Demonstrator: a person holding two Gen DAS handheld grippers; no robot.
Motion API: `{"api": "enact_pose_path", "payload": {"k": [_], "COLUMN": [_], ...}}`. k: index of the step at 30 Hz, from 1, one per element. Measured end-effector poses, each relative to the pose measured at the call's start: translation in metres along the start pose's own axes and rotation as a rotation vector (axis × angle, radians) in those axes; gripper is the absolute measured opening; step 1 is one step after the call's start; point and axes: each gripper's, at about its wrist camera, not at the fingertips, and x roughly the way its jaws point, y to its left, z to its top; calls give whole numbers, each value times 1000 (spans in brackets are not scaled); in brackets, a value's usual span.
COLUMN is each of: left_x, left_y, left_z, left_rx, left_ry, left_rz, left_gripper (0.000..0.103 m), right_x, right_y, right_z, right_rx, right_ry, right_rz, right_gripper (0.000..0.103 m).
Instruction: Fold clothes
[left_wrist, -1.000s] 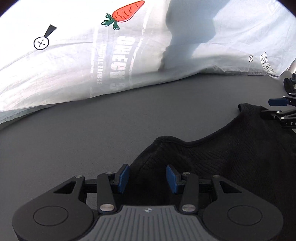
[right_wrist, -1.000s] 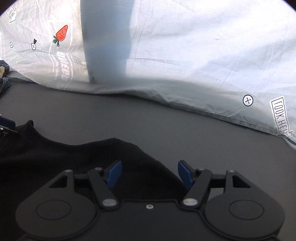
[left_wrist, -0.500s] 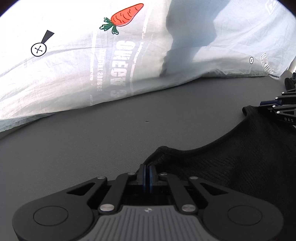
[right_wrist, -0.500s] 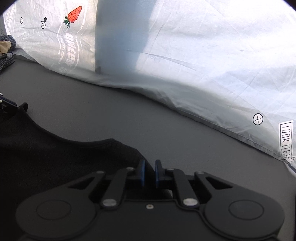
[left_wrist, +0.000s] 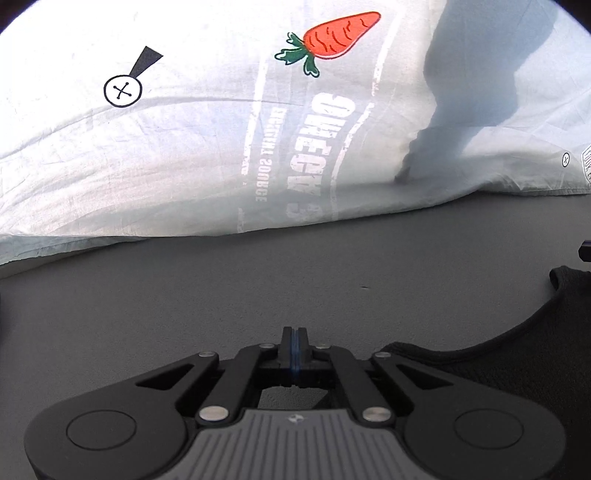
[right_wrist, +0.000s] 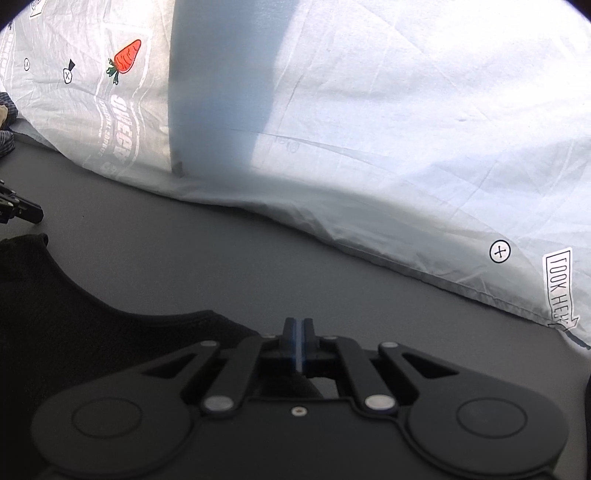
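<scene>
Now both grippers are squeezed tight. The left gripper (left_wrist: 294, 349) and right gripper (right_wrist: 299, 341) each seem to pinch the black top (right_wrist: 74, 332), low in both views. Only thin edges are caught, so it could slip out when lifted.

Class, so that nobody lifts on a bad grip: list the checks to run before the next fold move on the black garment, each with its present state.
1. The left gripper is shut, jaws just closed: ok.
2. The right gripper is shut, jaws just closed: ok.
3. The black garment is caught between each pair of pads: cannot tell, the closed tips hide it.
4. The grey table ahead is bare for folding: ok.
5. The white printed sheet lies apart from the garment: ok.
</scene>
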Motion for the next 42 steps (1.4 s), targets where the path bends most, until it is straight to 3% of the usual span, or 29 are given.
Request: {"api": "enact_pose_path", "payload": {"k": [1,2,3,4,5,7,9,12,13,14,16,17,18,22,26,29,31,32,33,34,36,39,42], "left_x": [-6,-12,-17,-23,-26,-30,-29,-18,-14,-12,-14,-14,-13,-10,-8,-11,-20,-29,-40,-55,-88,-138,-187], "left_y": [1,1,1,0,-1,-2,-4,-10,-11,-15,-23,-24,-24,-21,-15,-20,-19,-16,-14,-10,-1,7,18], "left_z": [1,1,0,-1,-3,-10,-19,-26,-27,-28,-31,-31,-31,-29,-28,-27,-27,-27,-29,-33,-46,-77,-123], "left_rx": [-17,-26,-30,-32,-33,-31,-29,13,30,61,135,133,129,132,92,86,57,29,-1,-40,-124,-222,-406], "left_ry": [-17,-22,-24,-28,-23,-8,-3,41,64,74,36,32,23,7,-6,-16,-16,-18,-25,-47,-86,-102,-134], "left_rz": [-22,-48,-72,-97,-120,-195,-227,-188,-186,-180,-143,-134,-126,-124,-125,-41,-9,-7,-6,-11,-21,-24,-45], "left_gripper": [1,2,5,11,20,59,72,71,66,63,20,9,7,6,8,29,37,39,46,60,75,77,89], "right_x": [-5,-10,-12,-15,-17,-5,3,12,15,18,21,20,19,18,26,27,14,4,-11,-26,-57,-106,-146], "right_y": [0,0,1,2,4,12,13,8,6,3,-3,-4,-3,16,16,15,12,10,7,5,6,24,50], "right_z": [-1,-3,-7,-10,-13,-15,-17,-20,-20,-19,-15,-15,-15,-12,-3,8,13,14,13,11,2,-29,-73], "right_rx": [3,5,3,1,-4,-27,-29,-8,2,22,50,40,28,-43,-14,-7,21,47,91,136,196,230,298], "right_ry": [-5,-10,-12,-14,-15,9,43,58,62,66,73,71,67,44,48,46,13,-2,-19,-37,-56,-65,-31], "right_rz": [8,19,37,54,71,88,87,106,121,152,165,157,149,95,54,12,-7,-10,-11,-12,-3,-10,5], "right_gripper": [4,13,33,43,53,53,58,62,61,54,27,11,10,9,7,10,36,61,72,75,83,93,99]}}
